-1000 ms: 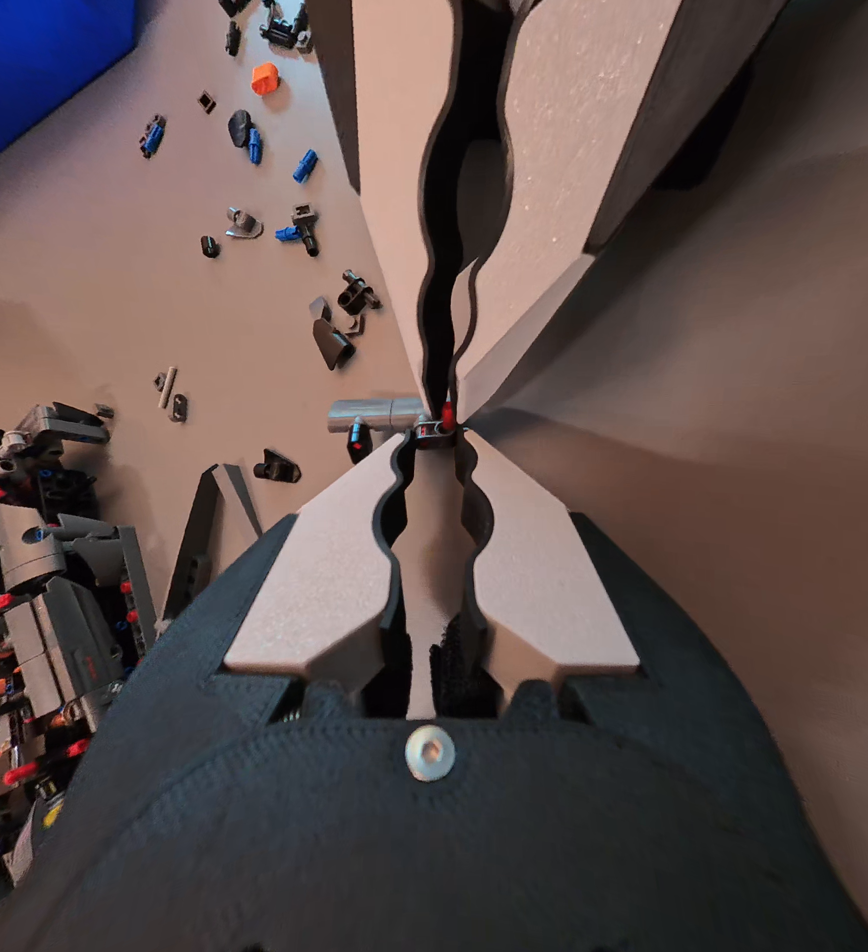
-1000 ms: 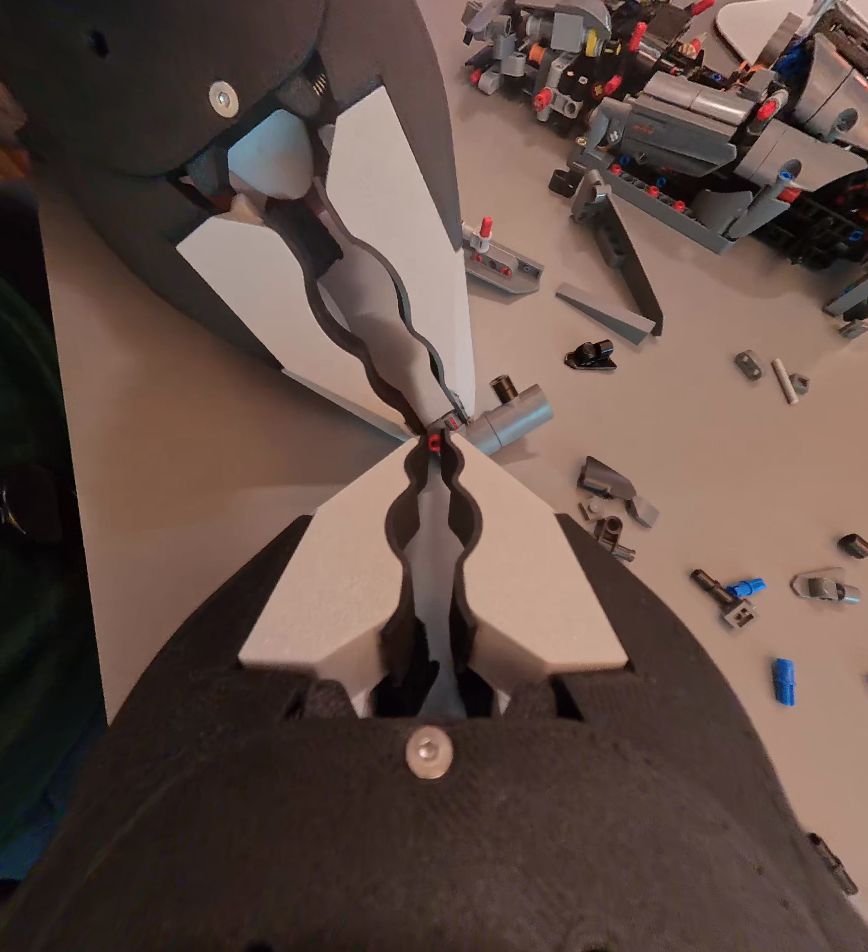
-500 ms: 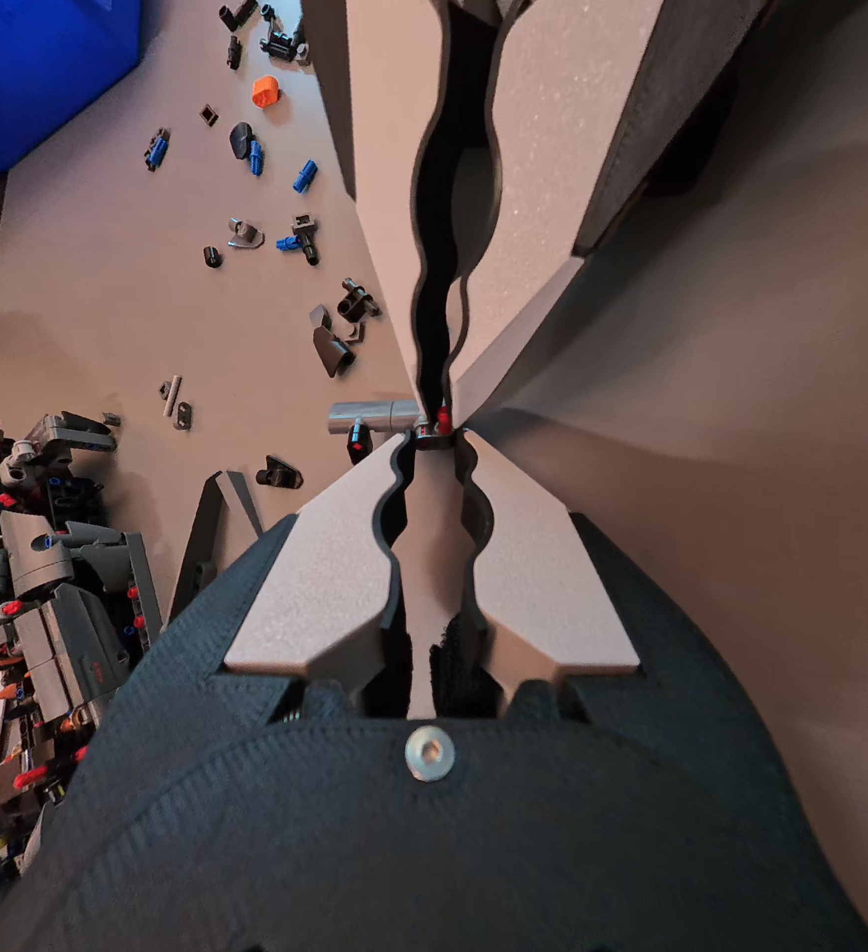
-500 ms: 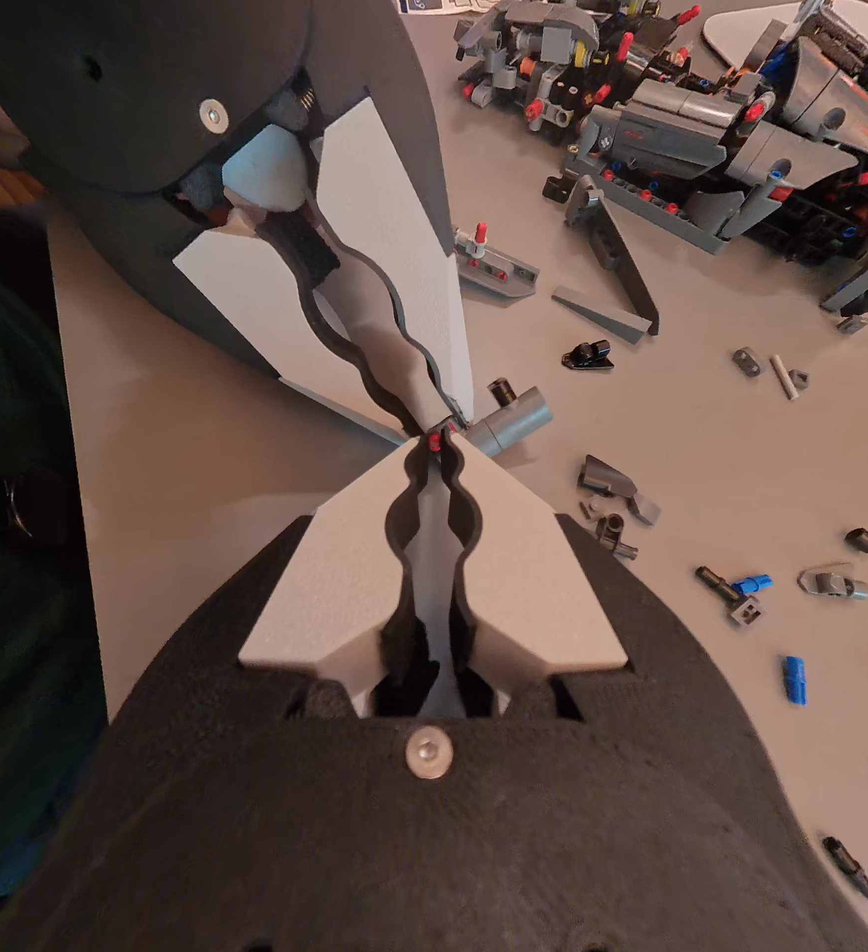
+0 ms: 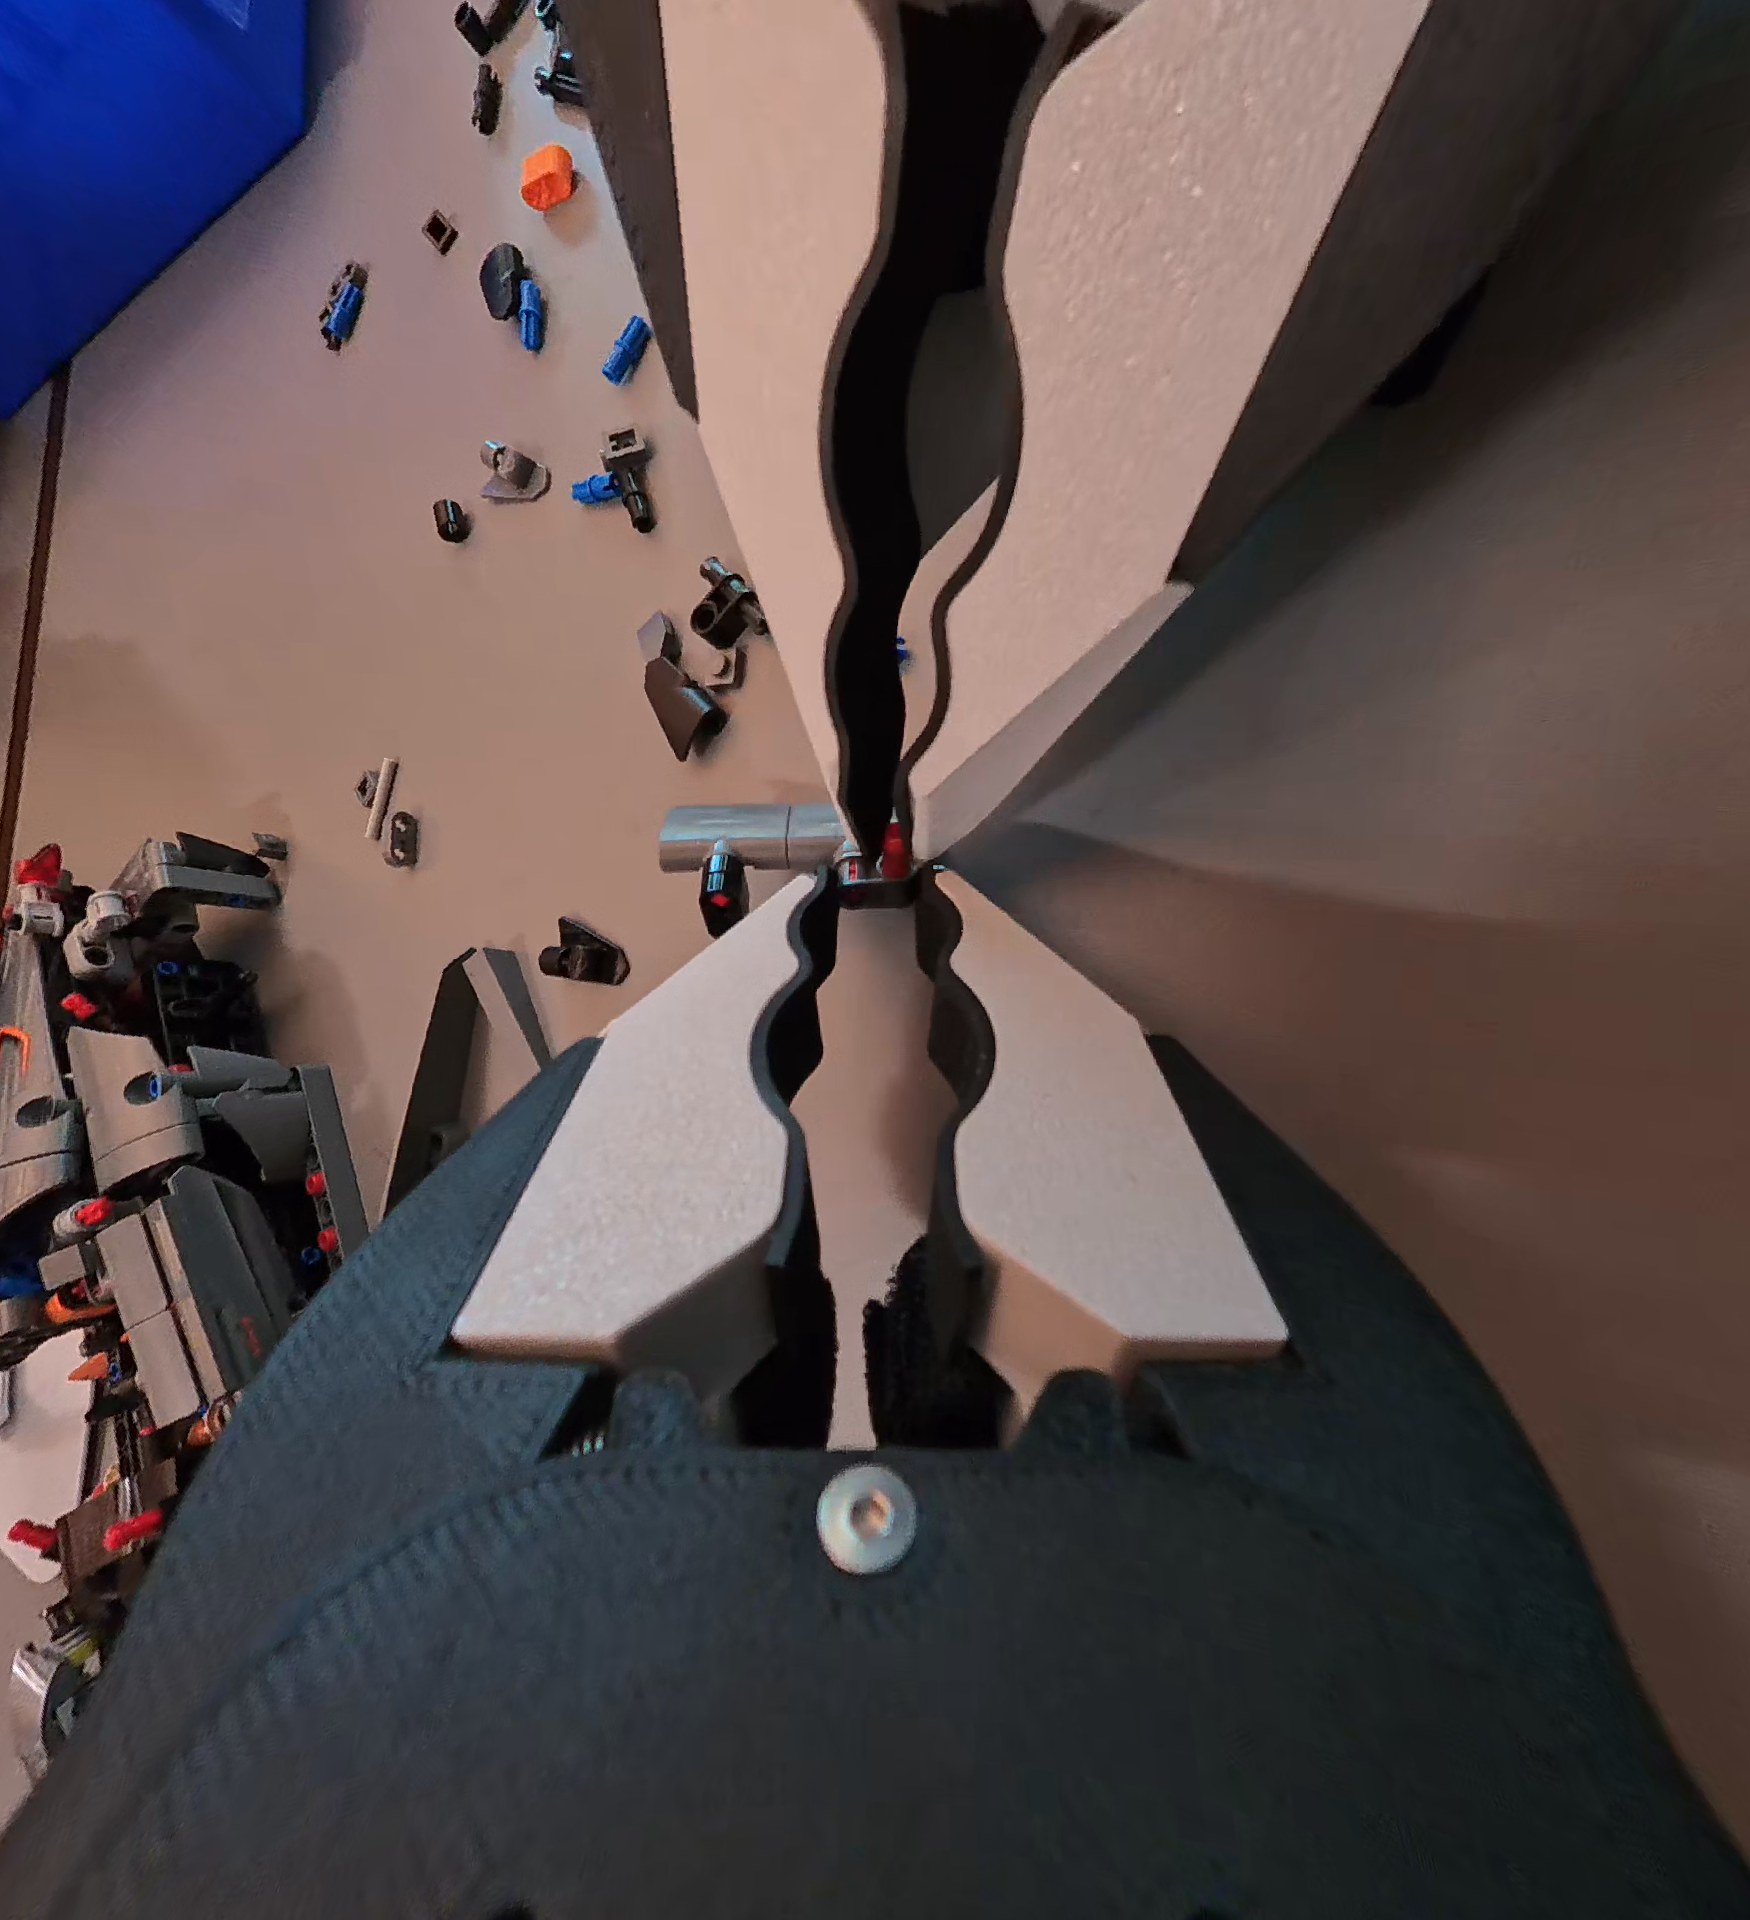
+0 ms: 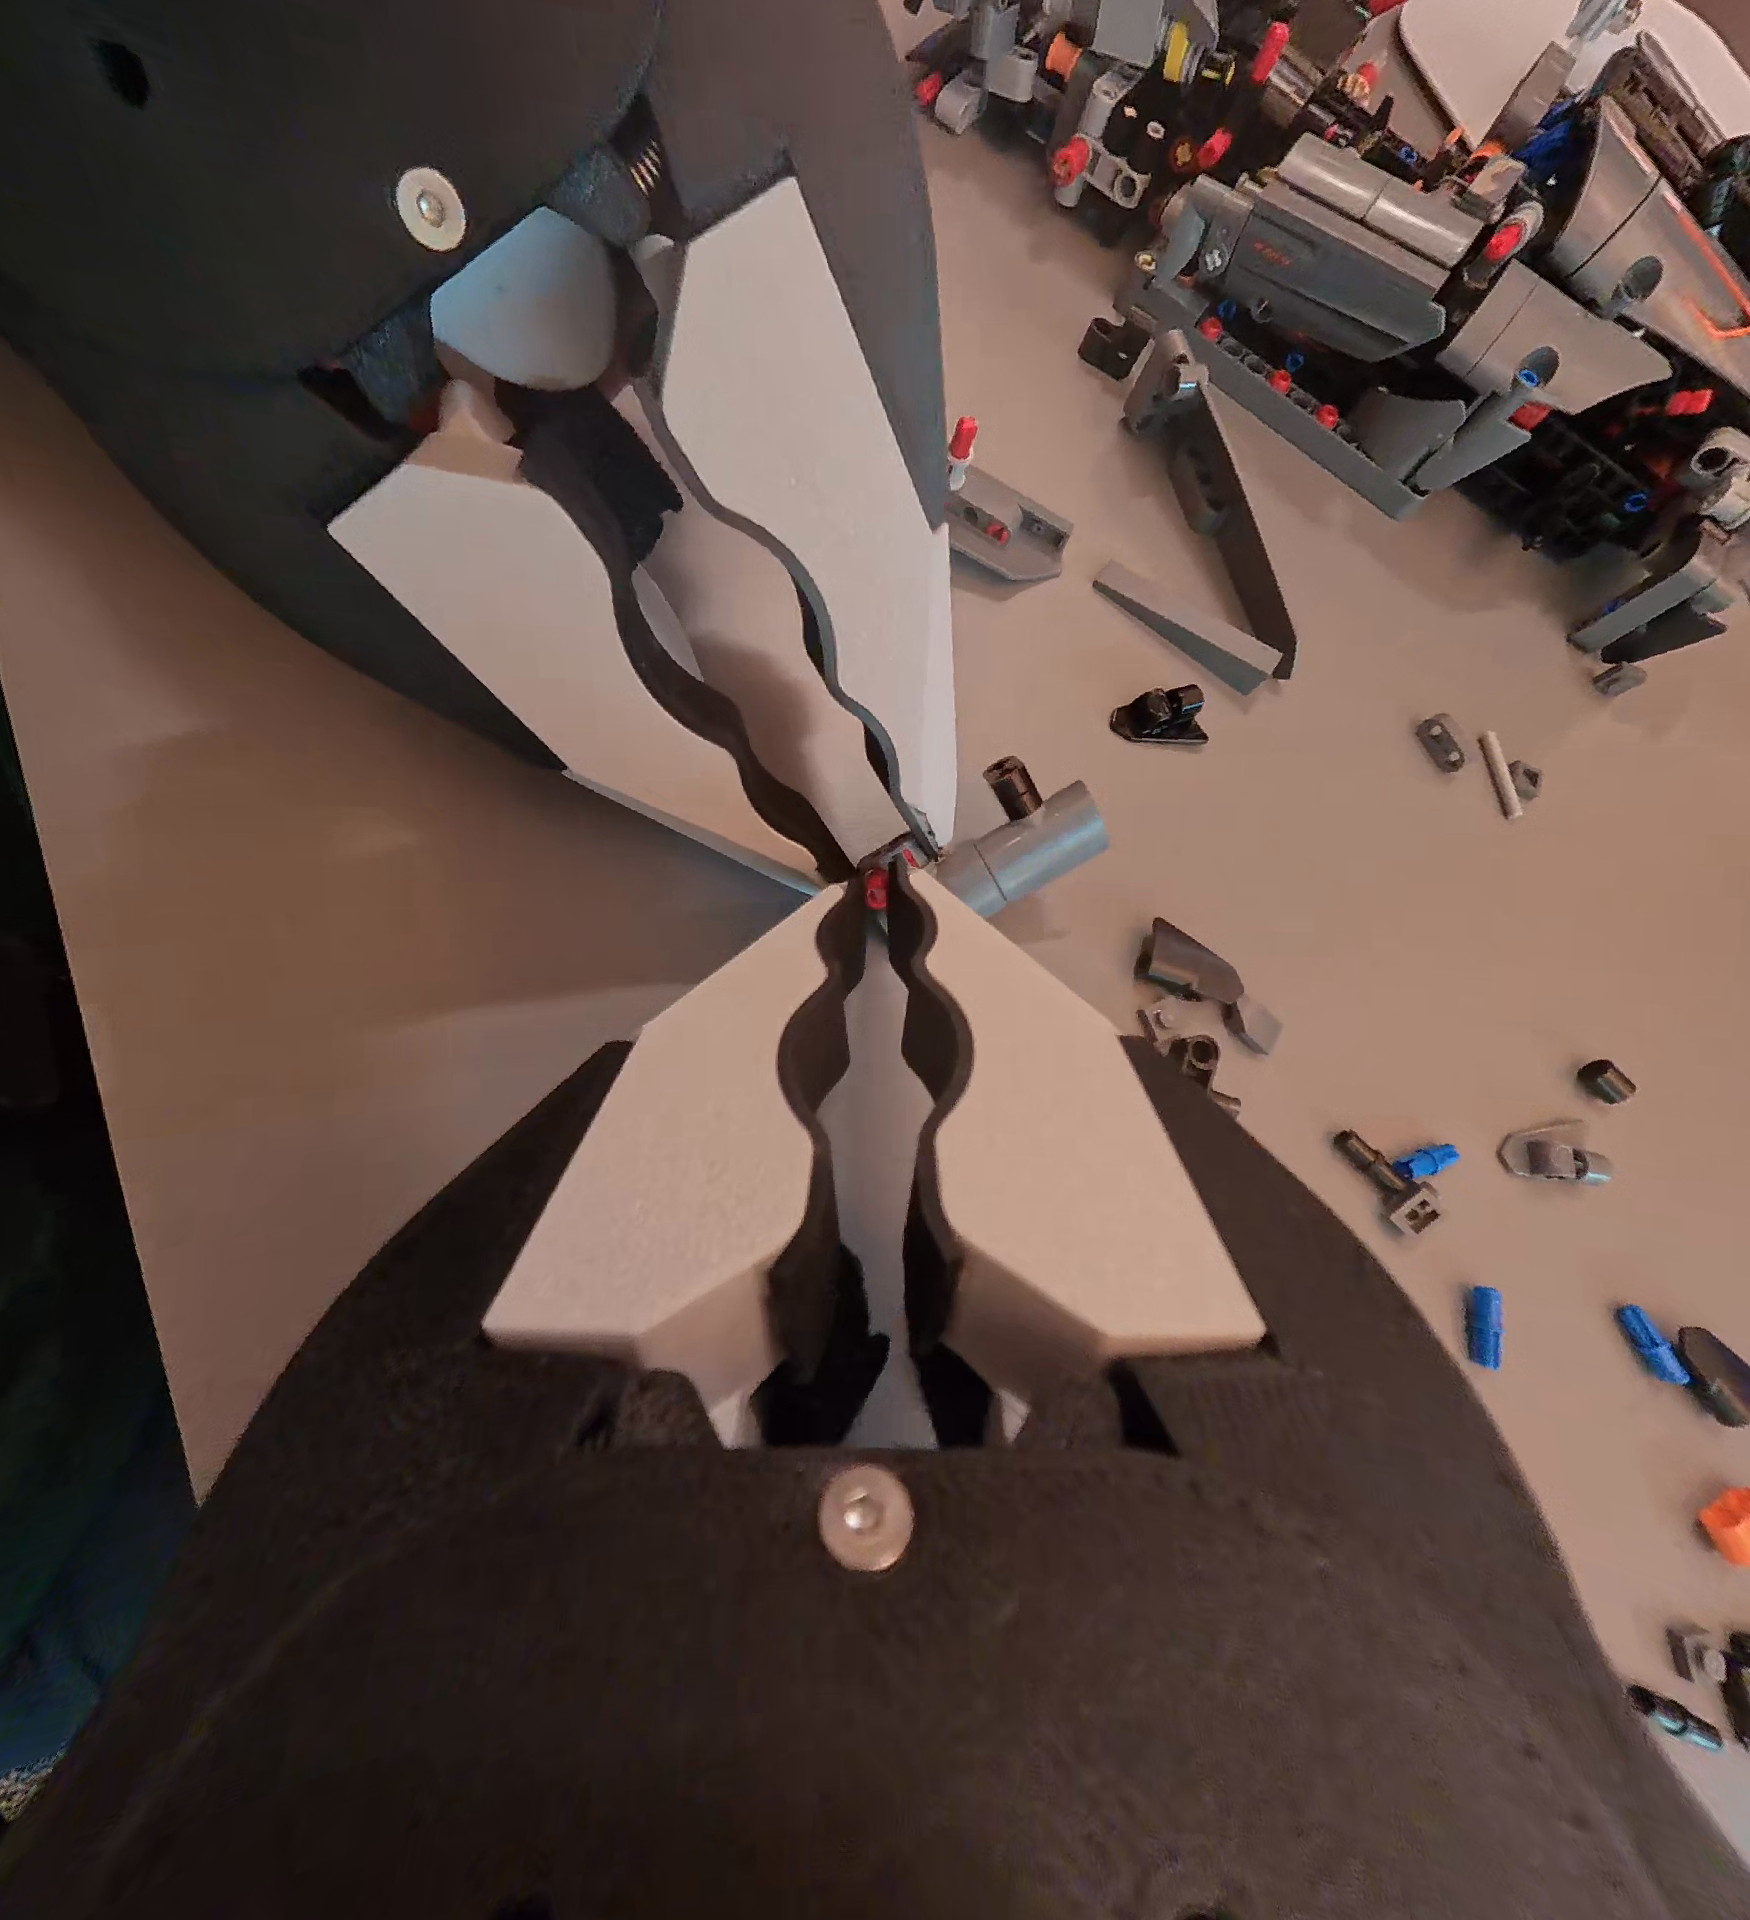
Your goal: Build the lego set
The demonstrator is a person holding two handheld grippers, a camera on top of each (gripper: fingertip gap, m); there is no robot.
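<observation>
- Left gripper (image 5: 876, 883) pinches a small dark connector (image 5: 871, 891); right gripper (image 6: 876, 894) pinches a red pin (image 6: 876, 889), tips meeting above the table (image 5: 227, 623).
- Joint judged unfinished.
- Part-built model (image 6: 1422, 281) sits toward the table's far edge; loose pieces (image 6: 1473, 1195) lie scattered, so much assembly remains.

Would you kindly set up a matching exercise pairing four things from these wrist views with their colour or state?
Things:
1. left gripper
2. box
3. loose round cap
4. tube piece

Descriptions:
A. orange, lying alone on the table
B. grey, beside the meeting gripper tips
C. blue, at the table's far corner
D. shut on a small dark connector with a red pin

Pairs: 1-D, 2-C, 3-A, 4-B
</observation>
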